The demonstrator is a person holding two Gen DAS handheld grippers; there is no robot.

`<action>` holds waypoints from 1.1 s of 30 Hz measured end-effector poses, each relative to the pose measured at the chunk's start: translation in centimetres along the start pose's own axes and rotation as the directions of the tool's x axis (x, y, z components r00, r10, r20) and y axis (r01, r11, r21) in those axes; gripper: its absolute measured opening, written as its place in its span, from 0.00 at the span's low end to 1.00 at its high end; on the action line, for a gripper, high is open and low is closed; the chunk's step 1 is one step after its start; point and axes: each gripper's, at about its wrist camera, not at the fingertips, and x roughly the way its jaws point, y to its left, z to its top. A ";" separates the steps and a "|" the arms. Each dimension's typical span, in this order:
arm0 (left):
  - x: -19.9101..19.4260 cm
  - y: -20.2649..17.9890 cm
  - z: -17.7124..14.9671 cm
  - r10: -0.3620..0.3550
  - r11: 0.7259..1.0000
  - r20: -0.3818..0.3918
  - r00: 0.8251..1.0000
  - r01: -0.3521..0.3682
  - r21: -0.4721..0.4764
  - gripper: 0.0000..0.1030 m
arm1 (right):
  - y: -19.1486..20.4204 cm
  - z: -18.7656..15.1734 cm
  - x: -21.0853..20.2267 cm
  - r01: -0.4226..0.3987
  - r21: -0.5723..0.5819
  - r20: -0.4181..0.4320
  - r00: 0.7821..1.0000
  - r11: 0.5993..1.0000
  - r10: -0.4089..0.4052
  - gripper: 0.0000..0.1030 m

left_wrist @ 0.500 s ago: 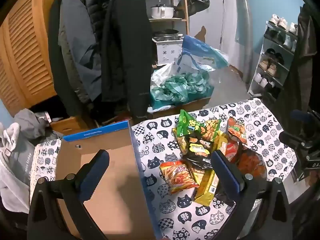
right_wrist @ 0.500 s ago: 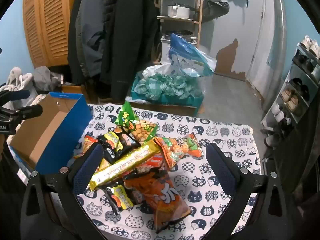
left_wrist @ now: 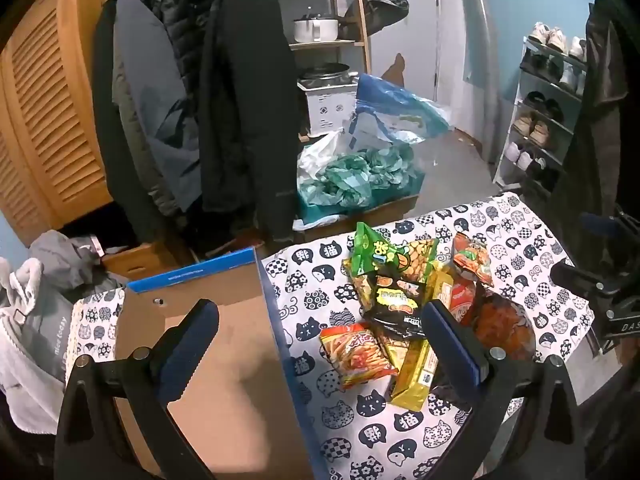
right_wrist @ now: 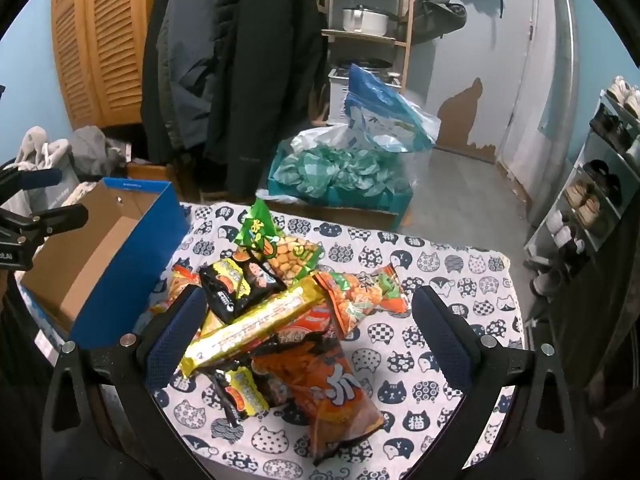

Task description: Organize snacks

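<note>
A pile of snack packets [right_wrist: 280, 312] lies on the cat-print tablecloth [right_wrist: 460, 280]: a green peanut bag [right_wrist: 276, 244], a black packet [right_wrist: 236, 284], a long gold bar [right_wrist: 256, 328] and a large orange bag [right_wrist: 328, 392]. A blue cardboard box [right_wrist: 120, 248], open and empty, stands left of the pile. My right gripper [right_wrist: 308, 336] is open above the pile's near side. My left gripper [left_wrist: 320, 328] is open, hovering over the box's right wall [left_wrist: 280, 332], with the pile [left_wrist: 404, 304] to its right. Both are empty.
Coats [right_wrist: 240, 60] hang behind the table. A box of teal bags [right_wrist: 344, 176] and a blue plastic bag [right_wrist: 384, 116] sit on the floor beyond. A shoe rack [right_wrist: 600, 184] stands at right. Clothes [left_wrist: 44, 320] are heaped at left.
</note>
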 end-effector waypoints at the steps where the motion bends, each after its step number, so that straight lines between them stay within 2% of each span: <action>1: 0.0 0.0 0.0 0.000 1.000 0.002 1.000 0.000 0.002 0.99 | 0.0 0.0 0.0 -0.001 0.002 -0.001 1.000 1.000 0.001 0.98; 33: -0.2 0.1 -0.1 -0.011 1.000 -0.003 1.000 0.011 -0.008 0.99 | 0.0 0.1 -0.1 -0.009 -0.007 -0.001 1.000 1.000 0.009 0.98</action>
